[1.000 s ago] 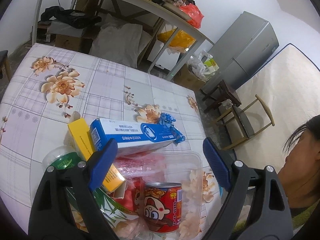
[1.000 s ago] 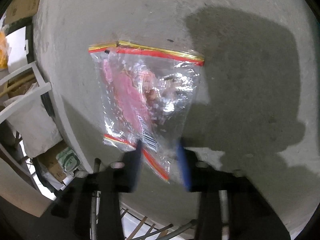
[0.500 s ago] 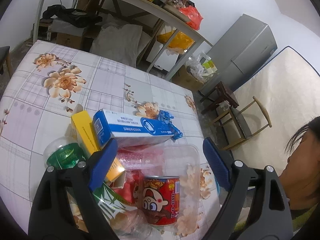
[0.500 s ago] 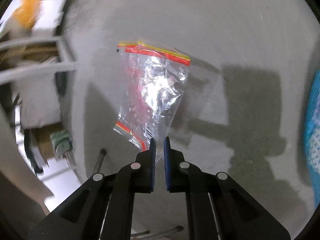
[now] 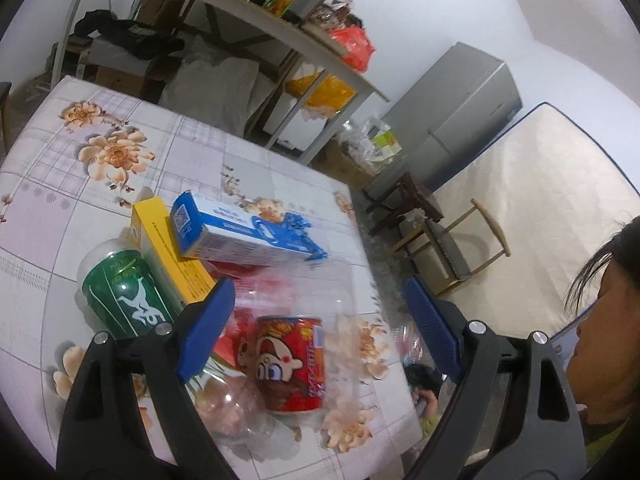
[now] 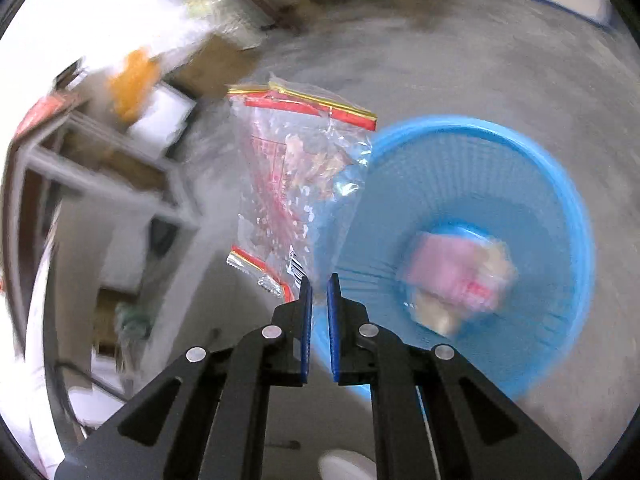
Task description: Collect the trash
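My right gripper (image 6: 318,286) has its blue pads drawn together on the bottom corner of a clear plastic bag (image 6: 298,168) with red and yellow strips; the bag hangs out ahead of the fingers, crumpled, off the floor. Just past it and to the right sits a blue mesh basket (image 6: 532,160) on the grey concrete floor (image 6: 500,56), with a blurred pink and pale wrapper (image 6: 460,276) lying at its bottom. The bag overlaps the basket's left rim in my view. Everything farther left is smeared by blur.

My left gripper (image 5: 320,320) stands with its pads wide apart and nothing pressed between them, above the flowered tablecloth (image 5: 80,152). Nearest, between the fingers, a red cartoon can (image 5: 292,364) stands inside a clear plastic tray (image 5: 344,300). To its left is a green-labelled cup (image 5: 120,296), lying tilted. Behind those a yellow box (image 5: 168,248) lies flat, and a blue and white box (image 5: 236,236) rests across it. Beyond the table edge are a wooden chair (image 5: 452,240), a long shelf (image 5: 240,12) and a grey fridge (image 5: 460,116).
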A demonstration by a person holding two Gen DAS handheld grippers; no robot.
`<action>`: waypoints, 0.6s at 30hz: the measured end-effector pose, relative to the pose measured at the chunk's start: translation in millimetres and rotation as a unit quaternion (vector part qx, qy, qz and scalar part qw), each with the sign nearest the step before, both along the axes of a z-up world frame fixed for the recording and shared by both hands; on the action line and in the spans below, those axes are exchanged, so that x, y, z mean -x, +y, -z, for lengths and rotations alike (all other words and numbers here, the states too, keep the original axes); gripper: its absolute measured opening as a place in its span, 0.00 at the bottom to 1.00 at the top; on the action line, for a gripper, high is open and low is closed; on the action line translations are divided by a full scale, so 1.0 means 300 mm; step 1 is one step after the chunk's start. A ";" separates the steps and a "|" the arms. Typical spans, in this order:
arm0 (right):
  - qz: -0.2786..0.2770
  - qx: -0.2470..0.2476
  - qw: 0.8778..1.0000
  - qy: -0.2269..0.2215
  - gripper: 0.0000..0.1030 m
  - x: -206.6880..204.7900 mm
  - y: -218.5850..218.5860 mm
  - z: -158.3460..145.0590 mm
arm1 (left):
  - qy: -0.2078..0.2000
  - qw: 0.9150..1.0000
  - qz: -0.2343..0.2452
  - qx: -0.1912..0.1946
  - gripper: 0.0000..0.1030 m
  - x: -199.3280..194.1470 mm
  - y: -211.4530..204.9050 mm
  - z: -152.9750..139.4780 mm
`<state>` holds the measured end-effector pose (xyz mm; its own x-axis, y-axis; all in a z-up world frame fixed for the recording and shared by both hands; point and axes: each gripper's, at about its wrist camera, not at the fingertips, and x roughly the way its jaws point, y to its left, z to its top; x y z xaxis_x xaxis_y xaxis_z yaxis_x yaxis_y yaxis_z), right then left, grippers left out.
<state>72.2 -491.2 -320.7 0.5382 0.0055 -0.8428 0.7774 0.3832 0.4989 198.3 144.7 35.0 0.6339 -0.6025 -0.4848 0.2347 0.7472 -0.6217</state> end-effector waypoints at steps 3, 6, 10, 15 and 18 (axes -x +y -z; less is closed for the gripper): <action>0.036 -0.081 0.995 0.050 0.11 0.086 -0.071 0.159 | -0.017 1.000 0.008 0.007 0.80 0.039 0.005 -0.021; 0.037 -0.102 0.987 0.122 0.13 0.122 -0.088 0.243 | -0.035 0.999 0.008 0.009 0.80 0.092 0.012 -0.050; 0.037 -0.019 0.990 0.131 0.42 0.138 -0.040 0.136 | -0.059 0.998 0.006 0.008 0.81 0.189 0.034 -0.087; 0.025 0.058 0.990 0.125 0.47 0.226 -0.012 -0.065 | -0.080 0.997 -0.003 -0.003 0.81 0.296 0.068 -0.103; 0.012 0.083 0.993 0.082 0.48 0.285 0.049 -0.231 | -0.082 0.996 -0.013 -0.015 0.81 0.337 0.085 -0.101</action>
